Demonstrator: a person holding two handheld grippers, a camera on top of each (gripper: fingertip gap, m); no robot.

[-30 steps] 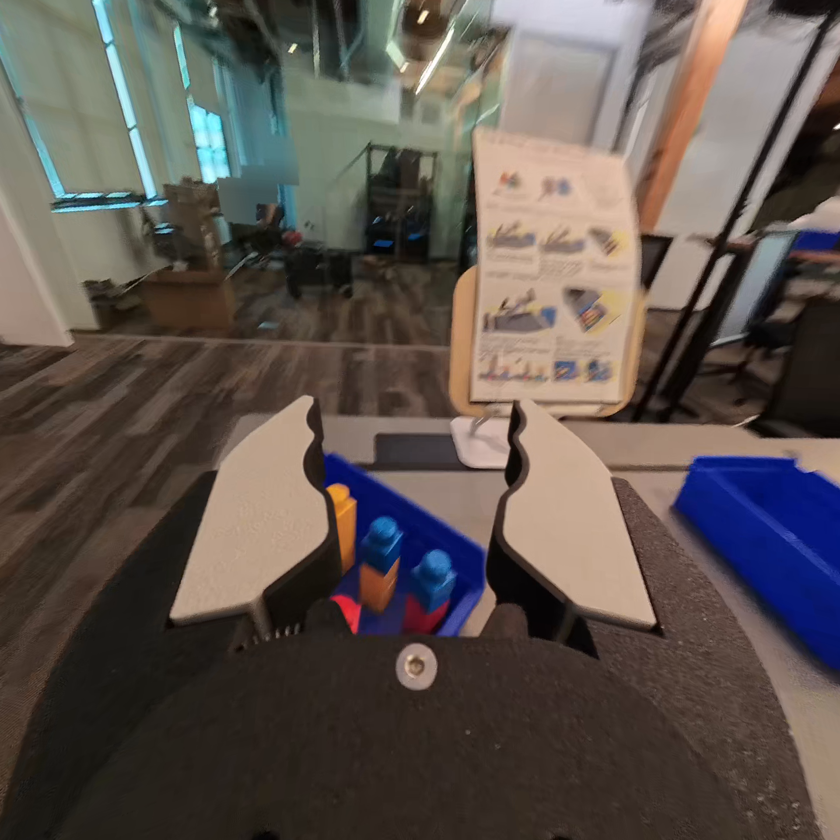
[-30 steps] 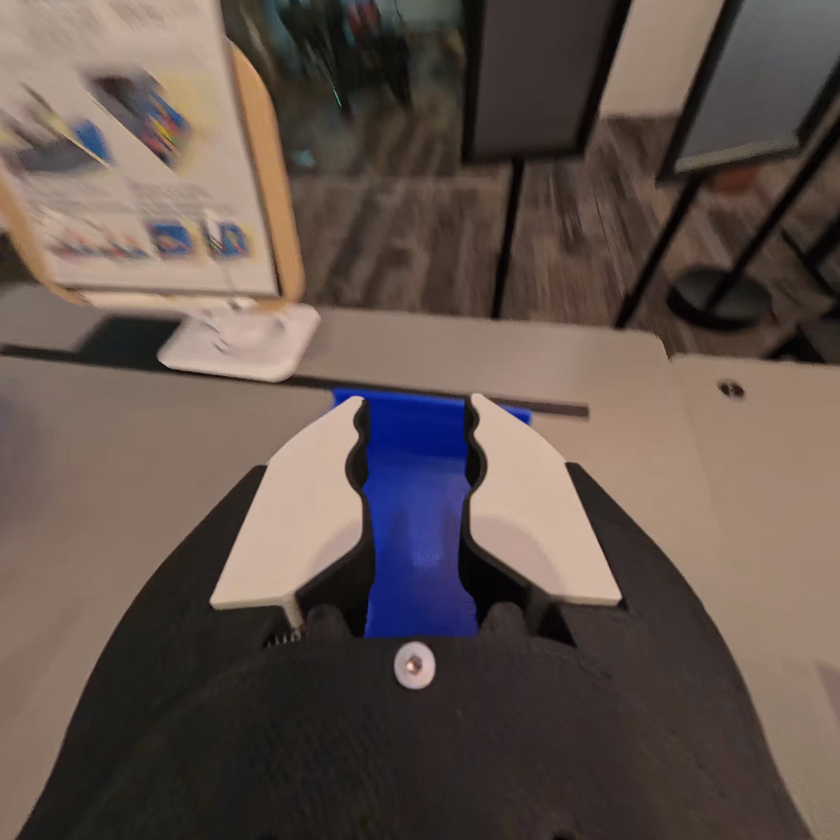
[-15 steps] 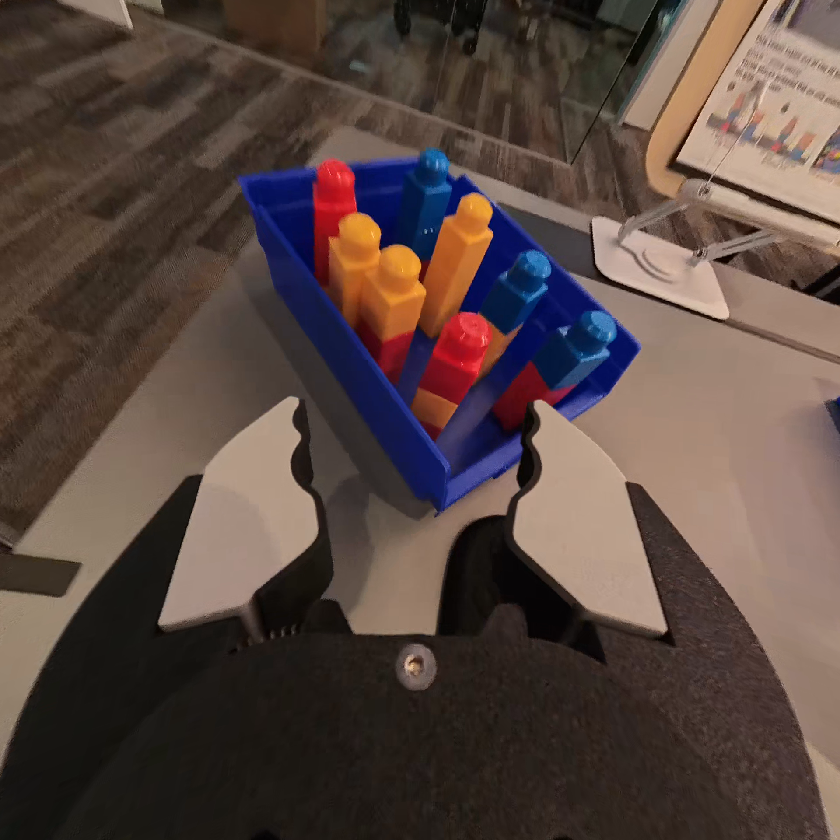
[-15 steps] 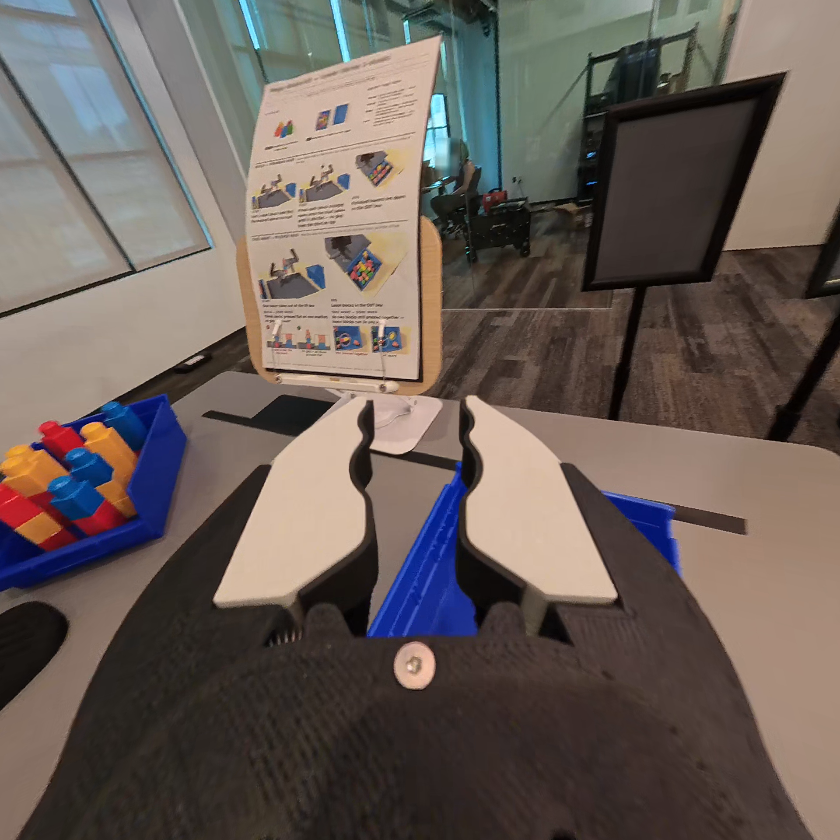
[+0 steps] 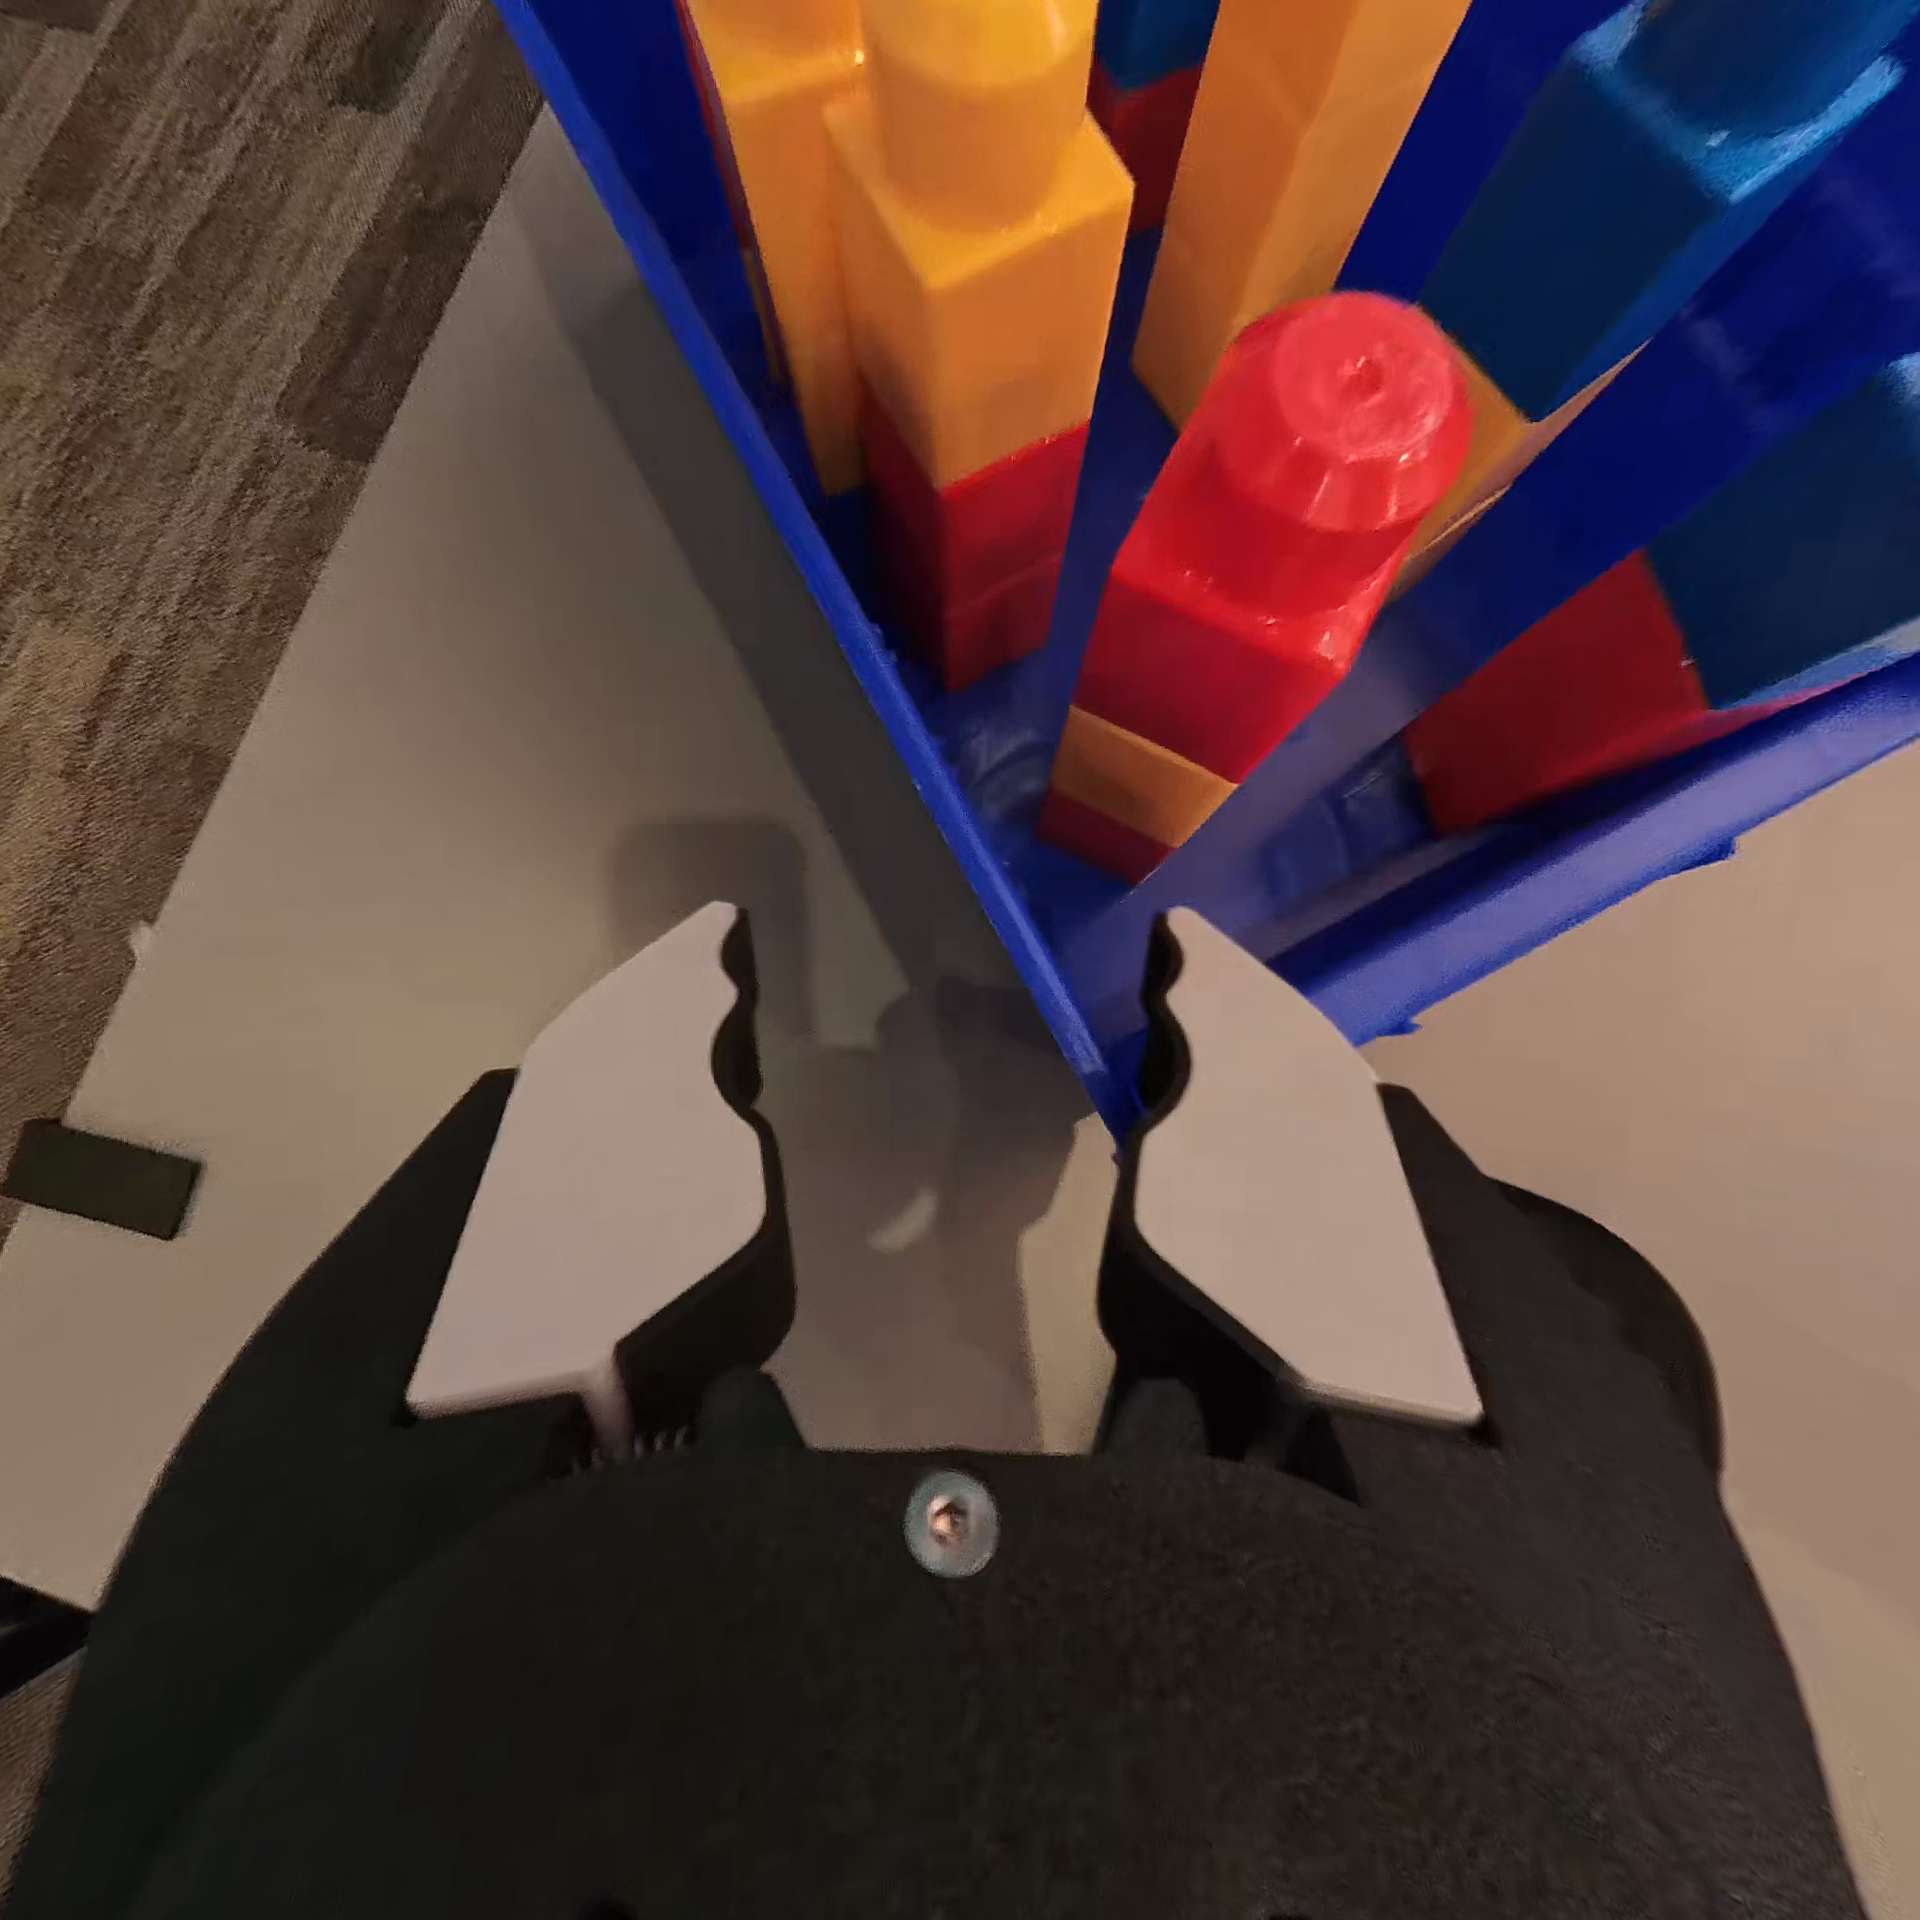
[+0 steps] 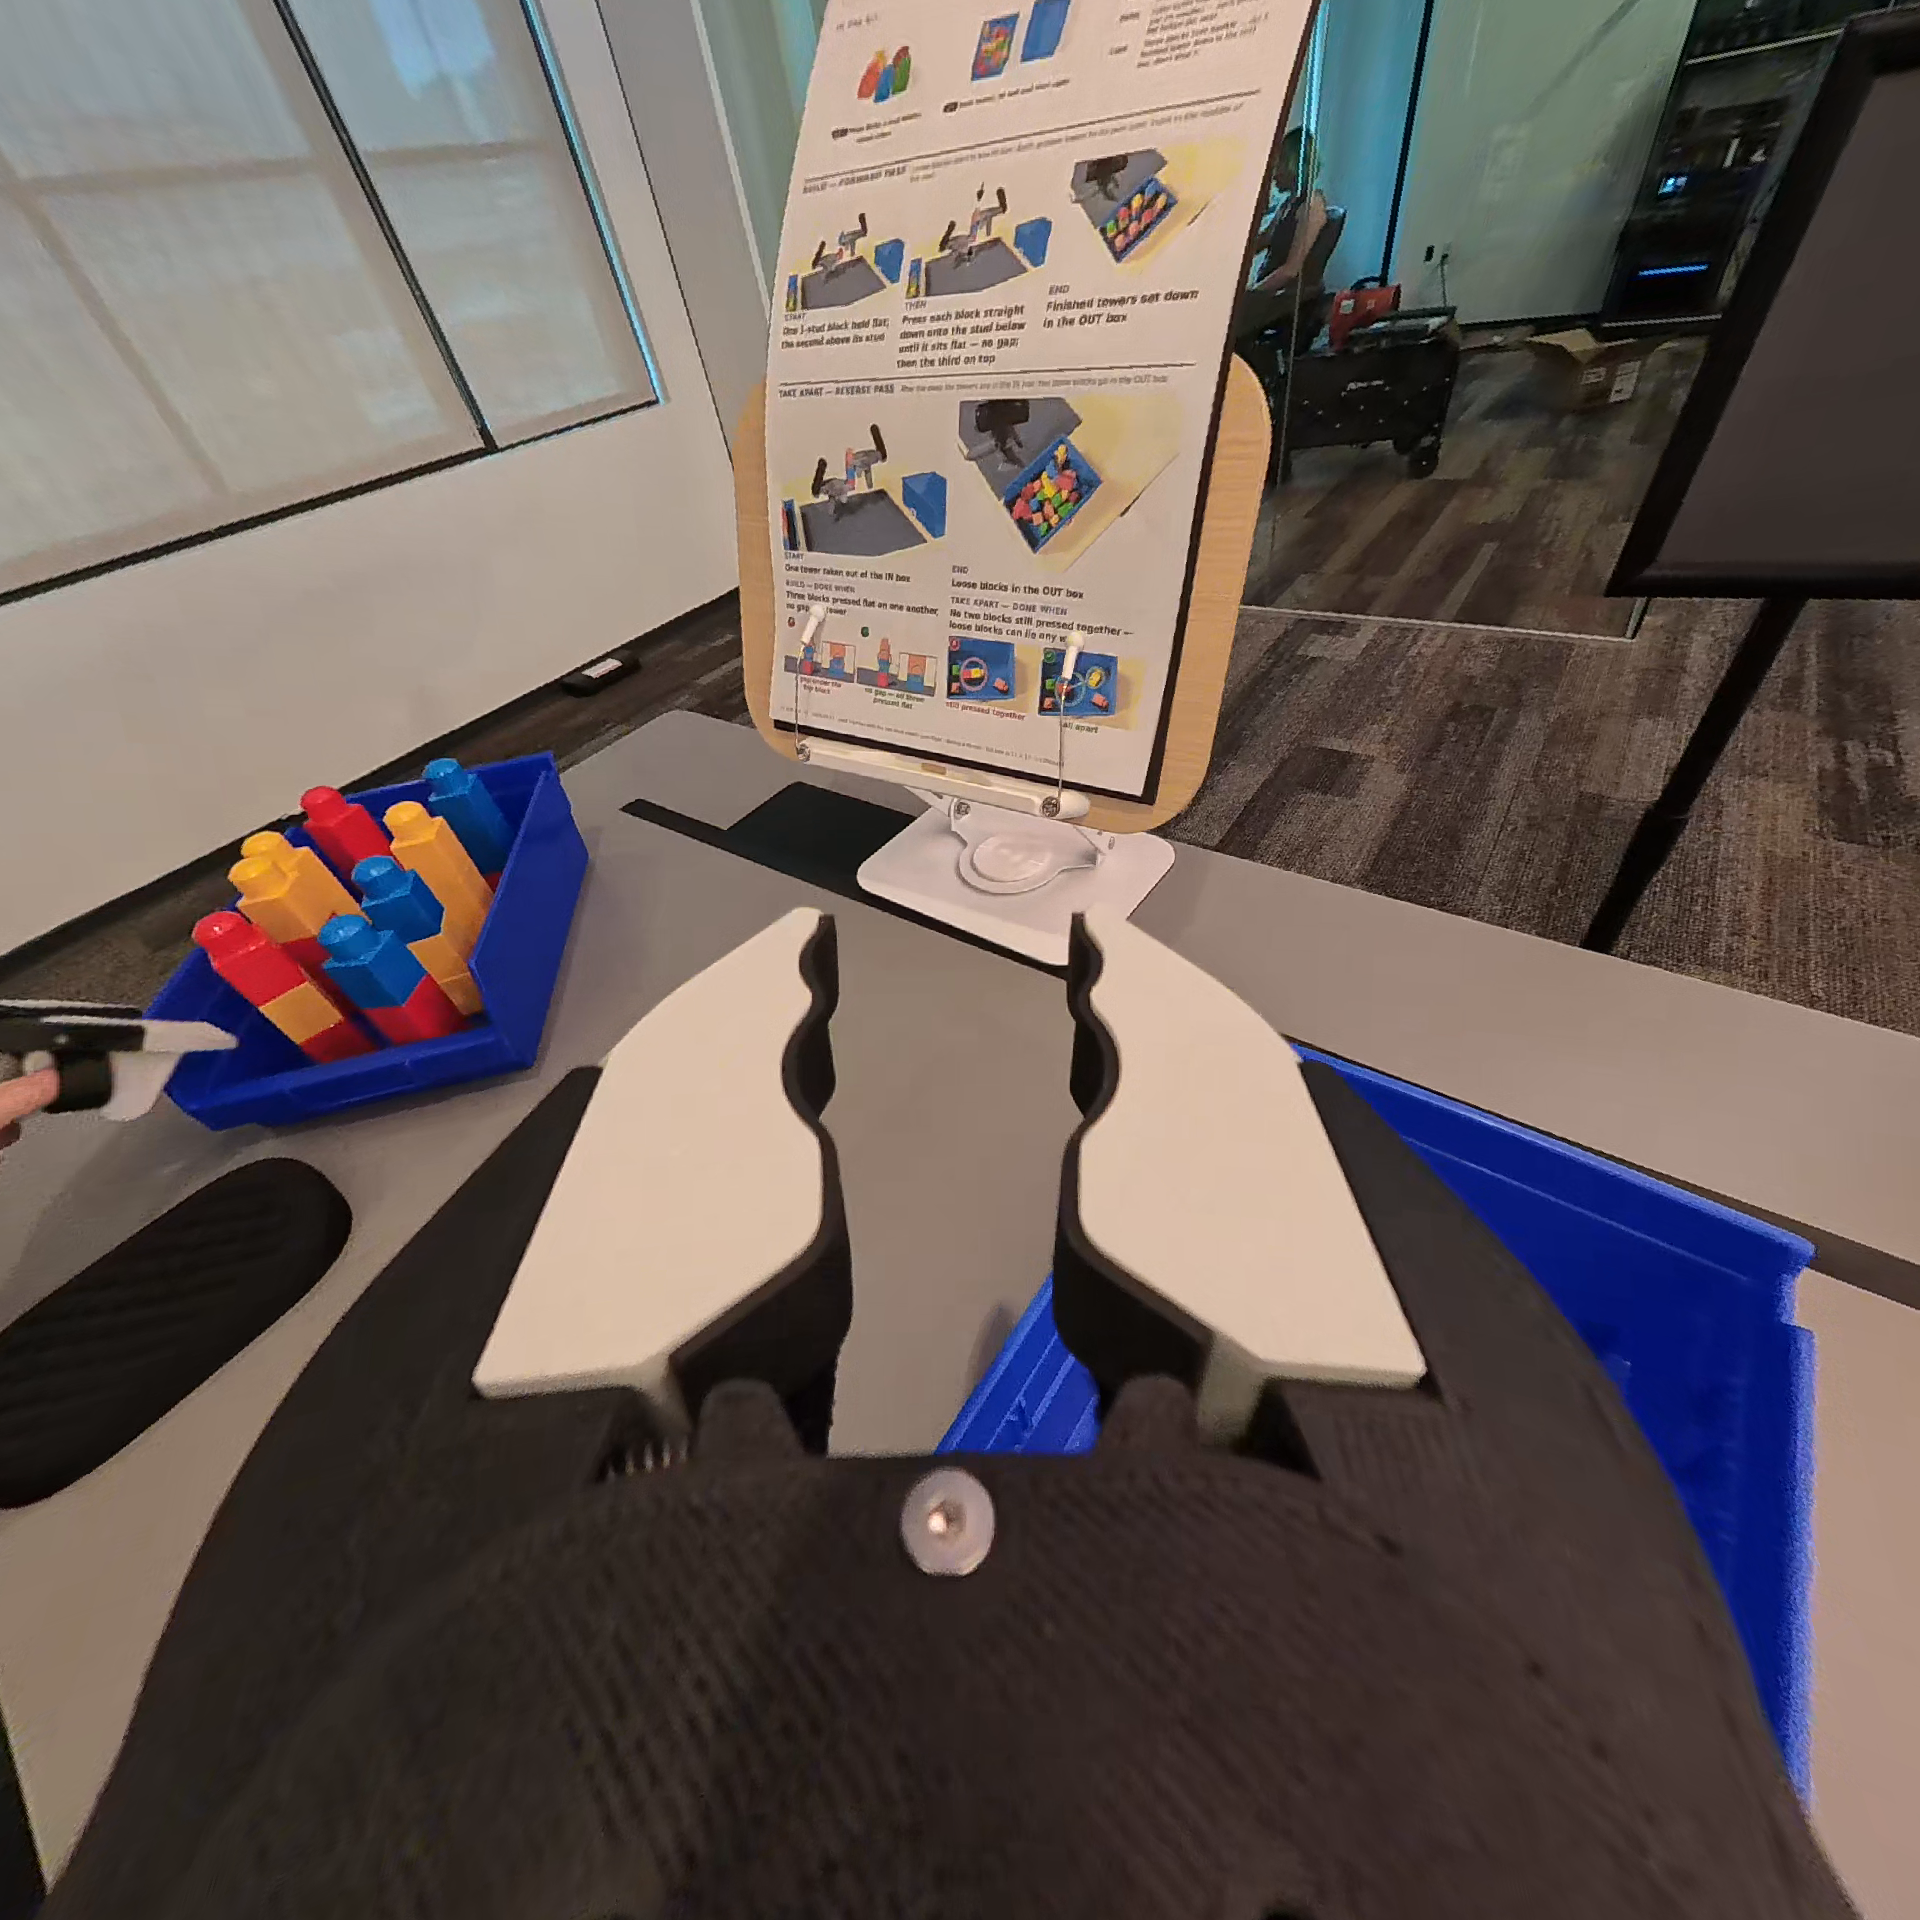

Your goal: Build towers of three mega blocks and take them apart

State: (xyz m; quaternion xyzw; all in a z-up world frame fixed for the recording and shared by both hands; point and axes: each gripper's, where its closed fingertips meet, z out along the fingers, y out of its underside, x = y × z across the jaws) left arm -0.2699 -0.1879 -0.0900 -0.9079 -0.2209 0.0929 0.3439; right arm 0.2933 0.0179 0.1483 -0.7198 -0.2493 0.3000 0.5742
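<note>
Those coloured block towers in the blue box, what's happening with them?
A person holds two hand grippers. The left gripper, open and empty, hangs at the corner of the blue plastic bin of red, orange and blue block towers. The right gripper, also open and empty, waits over the grey table beside a second blue bin.

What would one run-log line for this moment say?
left gripper: open, empty, at corner of blue bin of block towers | right gripper: open, empty, above table

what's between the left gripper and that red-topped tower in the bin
The near corner of the blue bin: its wall rises between the open left gripper and the red-topped tower. The fingers sit low outside that corner, so the tower looks reachable only from above the rim.
</note>
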